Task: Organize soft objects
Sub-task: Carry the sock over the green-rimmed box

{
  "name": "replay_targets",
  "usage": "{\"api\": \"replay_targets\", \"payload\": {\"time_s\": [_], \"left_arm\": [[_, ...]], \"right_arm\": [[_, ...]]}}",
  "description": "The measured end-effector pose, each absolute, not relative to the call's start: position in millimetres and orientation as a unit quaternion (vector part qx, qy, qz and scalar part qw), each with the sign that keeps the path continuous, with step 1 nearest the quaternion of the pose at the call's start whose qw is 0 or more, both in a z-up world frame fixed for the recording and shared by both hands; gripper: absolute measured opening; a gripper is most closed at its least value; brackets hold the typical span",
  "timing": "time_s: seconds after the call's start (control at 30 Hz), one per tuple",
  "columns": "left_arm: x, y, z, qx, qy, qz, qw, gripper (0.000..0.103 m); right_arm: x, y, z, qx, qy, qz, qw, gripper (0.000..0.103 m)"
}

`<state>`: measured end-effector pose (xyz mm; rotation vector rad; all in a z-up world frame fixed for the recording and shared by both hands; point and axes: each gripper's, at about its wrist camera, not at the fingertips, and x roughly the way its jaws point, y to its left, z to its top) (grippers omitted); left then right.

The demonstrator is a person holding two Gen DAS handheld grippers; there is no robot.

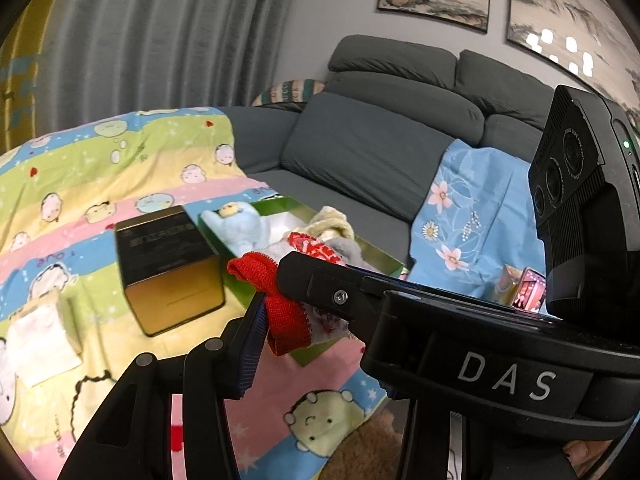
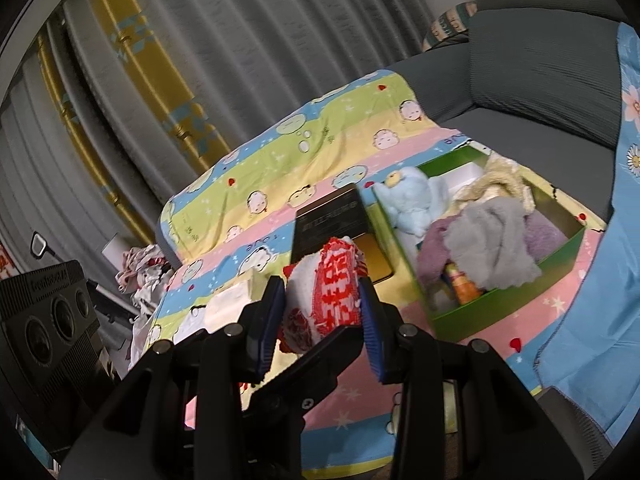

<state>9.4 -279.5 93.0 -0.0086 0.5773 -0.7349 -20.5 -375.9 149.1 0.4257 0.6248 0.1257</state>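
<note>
Both my grippers, left (image 1: 276, 304) and right (image 2: 322, 304), pinch one red-and-white knitted cloth (image 2: 334, 296) between their pads; ahead of the fingers, the green box (image 2: 560, 248) already holds several plush items, so this piece remains unplaced.

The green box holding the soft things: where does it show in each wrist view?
Left wrist: green box sits mid-frame, partly hidden behind the grippers and the red cloth.
Right wrist: it sits right of centre, its inside visible.
Shared landmark: the dark gold tin just left of it.
</note>
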Motion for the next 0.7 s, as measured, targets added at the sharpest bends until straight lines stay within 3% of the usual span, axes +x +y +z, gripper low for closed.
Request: {"api": "replay_targets", "payload": {"time_s": [0.7], "left_arm": [[64,-346,89,-0.009,0.301,-0.404,0.864,0.047]], "right_arm": [[15,-444,148,0.242,0.3,-0.004,0.922,0.038]]}}
